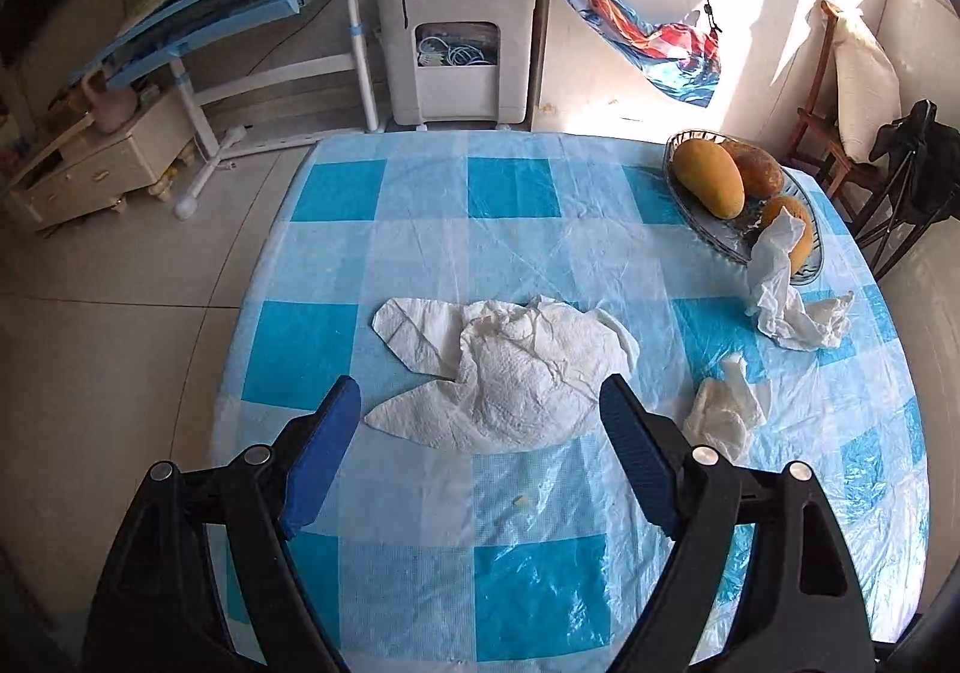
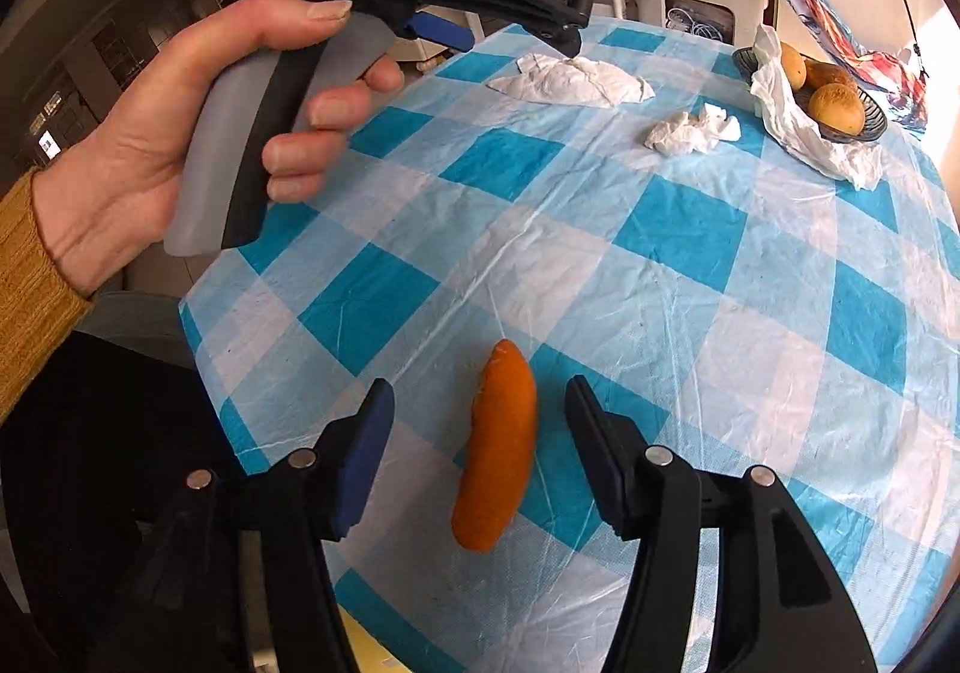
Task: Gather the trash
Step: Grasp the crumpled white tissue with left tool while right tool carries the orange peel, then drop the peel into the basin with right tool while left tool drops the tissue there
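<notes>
A large crumpled white paper towel (image 1: 510, 367) lies mid-table; it also shows in the right wrist view (image 2: 570, 80). My left gripper (image 1: 480, 403) is open, its jaws on either side of the towel's near edge, just above it. A small tissue wad (image 1: 729, 412) lies to its right, also in the right wrist view (image 2: 693, 130). Another tissue (image 1: 786, 295) drapes from the fruit basket. An orange peel (image 2: 498, 451) lies on the cloth between the jaws of my open right gripper (image 2: 480, 403).
The table has a blue and white checked plastic cloth (image 1: 510, 193). A basket (image 1: 708, 229) with mangoes (image 1: 711, 178) stands at the far right. A small crumb (image 1: 521, 502) lies near the left gripper. A desk, a white appliance and chairs stand beyond the table.
</notes>
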